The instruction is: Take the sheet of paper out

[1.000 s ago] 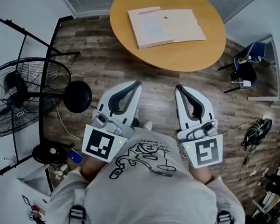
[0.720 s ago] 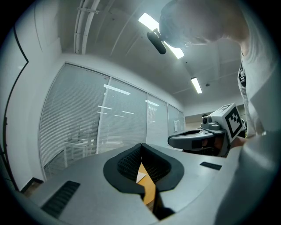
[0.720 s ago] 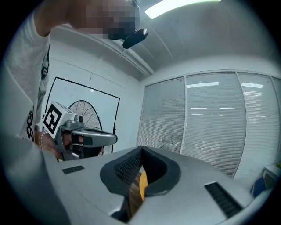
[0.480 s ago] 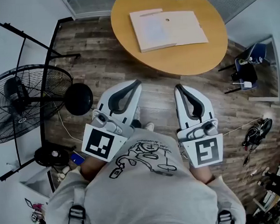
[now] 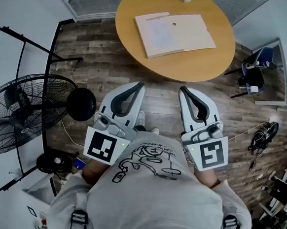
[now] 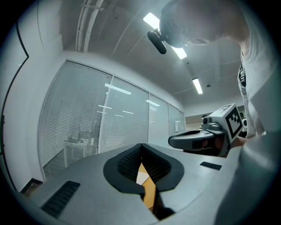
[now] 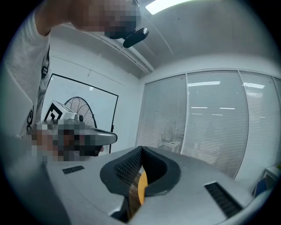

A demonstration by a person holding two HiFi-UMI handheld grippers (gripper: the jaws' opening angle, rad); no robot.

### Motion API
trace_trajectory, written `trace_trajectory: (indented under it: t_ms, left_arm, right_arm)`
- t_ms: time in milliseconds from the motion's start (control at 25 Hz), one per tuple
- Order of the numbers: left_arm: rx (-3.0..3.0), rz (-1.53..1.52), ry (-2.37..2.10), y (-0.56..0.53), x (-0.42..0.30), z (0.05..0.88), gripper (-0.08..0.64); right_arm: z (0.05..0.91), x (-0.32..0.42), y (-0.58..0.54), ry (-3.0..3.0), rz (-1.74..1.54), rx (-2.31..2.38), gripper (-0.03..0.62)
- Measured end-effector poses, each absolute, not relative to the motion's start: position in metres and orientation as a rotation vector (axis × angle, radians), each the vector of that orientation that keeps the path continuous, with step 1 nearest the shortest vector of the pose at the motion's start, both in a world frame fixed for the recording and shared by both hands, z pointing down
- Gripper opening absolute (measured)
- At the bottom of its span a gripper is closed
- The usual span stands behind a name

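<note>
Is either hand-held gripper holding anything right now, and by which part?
Nothing is held. The left hand-held gripper and the right hand-held gripper both have their jaws together and empty, short of the table, where the flat folder lies.

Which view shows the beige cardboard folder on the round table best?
Head view: the whole beige cardboard folder is seen from above. Left gripper view shows a pale sliver between its fingers; right gripper view shows only orange wooden tabletop.

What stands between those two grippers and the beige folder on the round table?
Nothing visible does. Only wood floor and the table's near rim lie between the left gripper, the right gripper and the folder.
</note>
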State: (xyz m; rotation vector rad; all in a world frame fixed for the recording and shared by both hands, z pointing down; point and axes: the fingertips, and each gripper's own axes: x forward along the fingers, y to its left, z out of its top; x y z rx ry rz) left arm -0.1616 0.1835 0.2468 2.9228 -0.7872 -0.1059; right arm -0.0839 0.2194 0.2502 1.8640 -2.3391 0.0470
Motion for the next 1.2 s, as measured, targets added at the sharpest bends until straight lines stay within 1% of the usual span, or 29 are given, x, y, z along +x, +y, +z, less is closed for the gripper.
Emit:
trace_trajectory:
  t_ms: [600, 1200]
  left_arm:
    - [2.908, -0.087, -0.776, 0.149, -0.179, 0.261, 0.02]
    - [2.903, -0.097, -0.758, 0.143, -0.167, 0.264, 0.02]
  right_arm:
    - [0.261, -0.098, 0.187, -2.315, 0.064, 1.884, 0.008]
    - [0.265, -0.087, 0.182, -2.3, 0.066, 1.899, 0.008]
